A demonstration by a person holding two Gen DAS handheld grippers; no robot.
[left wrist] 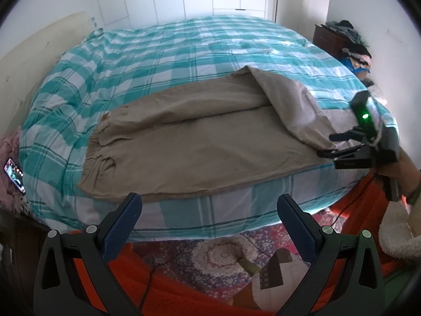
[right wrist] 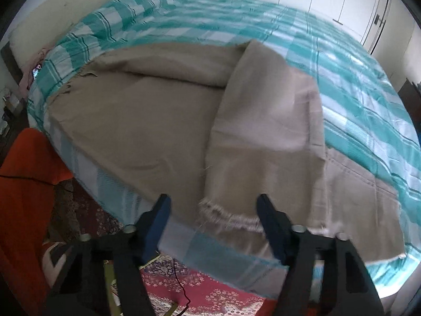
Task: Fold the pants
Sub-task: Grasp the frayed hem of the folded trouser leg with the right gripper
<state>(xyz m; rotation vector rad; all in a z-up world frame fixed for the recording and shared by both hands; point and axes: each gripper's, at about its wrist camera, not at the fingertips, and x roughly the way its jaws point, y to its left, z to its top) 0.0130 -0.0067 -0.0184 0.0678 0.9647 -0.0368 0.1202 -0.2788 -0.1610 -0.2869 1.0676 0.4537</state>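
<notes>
Beige pants [left wrist: 184, 142] lie flat along the near side of a bed, waistband to the left. One leg is folded back diagonally over the other, its frayed hem [right wrist: 229, 217] near the bed edge. My left gripper [left wrist: 209, 204] is open and empty, just off the near bed edge below the pants. My right gripper [right wrist: 213, 205] is open, its fingers on either side of the frayed hem, not closed on it. It also shows in the left wrist view [left wrist: 332, 146] at the right end of the pants.
The bed has a teal and white checked cover [left wrist: 158, 52]. A red patterned rug [left wrist: 210, 258] and an orange blanket [right wrist: 23, 184] lie on the floor. A dark cabinet with piled clothes [left wrist: 350, 42] stands far right. A phone [left wrist: 14, 175] lies at left.
</notes>
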